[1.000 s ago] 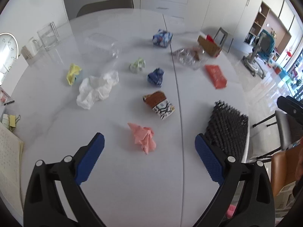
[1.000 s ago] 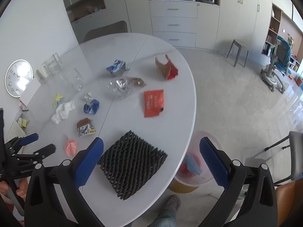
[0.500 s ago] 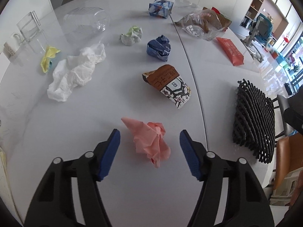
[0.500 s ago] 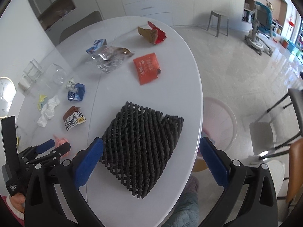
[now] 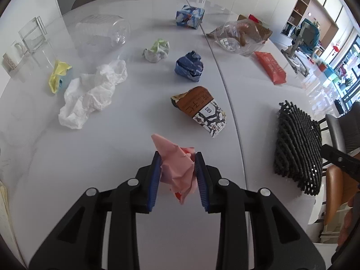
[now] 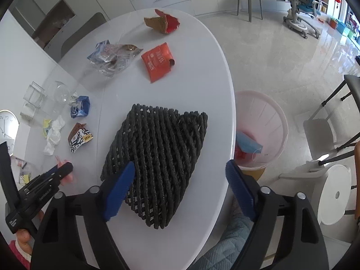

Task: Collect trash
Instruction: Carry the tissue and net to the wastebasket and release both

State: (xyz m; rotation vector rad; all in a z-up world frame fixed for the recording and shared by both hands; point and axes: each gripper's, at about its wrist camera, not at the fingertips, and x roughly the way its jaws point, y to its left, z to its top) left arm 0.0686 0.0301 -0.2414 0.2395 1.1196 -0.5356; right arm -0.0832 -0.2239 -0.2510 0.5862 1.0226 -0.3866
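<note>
My left gripper [image 5: 177, 159] is shut on a crumpled pink paper [image 5: 177, 164] at the near part of the white table [image 5: 90, 168]; it also shows in the right wrist view [image 6: 65, 171]. My right gripper [image 6: 180, 171] is open and empty, its jaws astride the near end of a black foam net [image 6: 157, 148], which lies at the table's right edge [image 5: 297, 141]. A pink trash bin [image 6: 261, 132] stands on the floor beside the table.
Other trash lies on the table: a brown patterned wrapper [image 5: 200, 110], a blue wad [image 5: 189, 66], a white tissue [image 5: 92, 94], a yellow scrap [image 5: 57, 74], a green-white wad [image 5: 157, 50], an orange packet [image 5: 270, 67], a clear bag [image 5: 236, 36], a blue box [image 5: 190, 16]. Glassware [image 5: 101, 31] stands far left.
My left gripper moved forward and closed on the pink paper. My right gripper moved lower over the black foam net and stays open.
</note>
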